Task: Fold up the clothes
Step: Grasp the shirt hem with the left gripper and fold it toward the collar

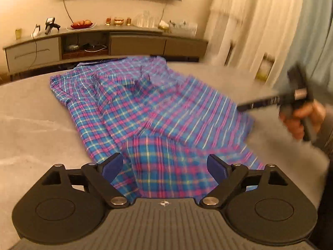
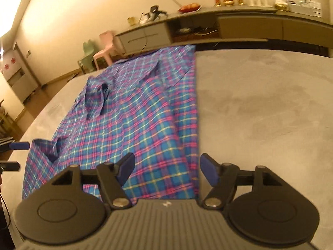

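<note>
A blue, pink and yellow plaid shirt (image 1: 145,108) lies spread on the grey surface (image 1: 31,114), with folds and creases across it. My left gripper (image 1: 164,166) hovers open over the shirt's near hem, nothing between its blue pads. In the right wrist view the shirt (image 2: 135,114) has a straight folded edge along its right side. My right gripper (image 2: 168,168) is open above the near right corner of the shirt. The left gripper (image 2: 16,155) shows at the far left edge, by a sleeve. A hand (image 1: 301,116) holds the blurred right gripper (image 1: 245,106) over the shirt's right side.
A long low sideboard (image 1: 135,41) stands beyond the far edge, with a fruit plate (image 1: 82,24), glasses and small items on it. White curtains (image 1: 260,20) hang at the right. A pink chair (image 2: 106,48) and a green chair (image 2: 89,56) stand left of the grey surface (image 2: 260,104).
</note>
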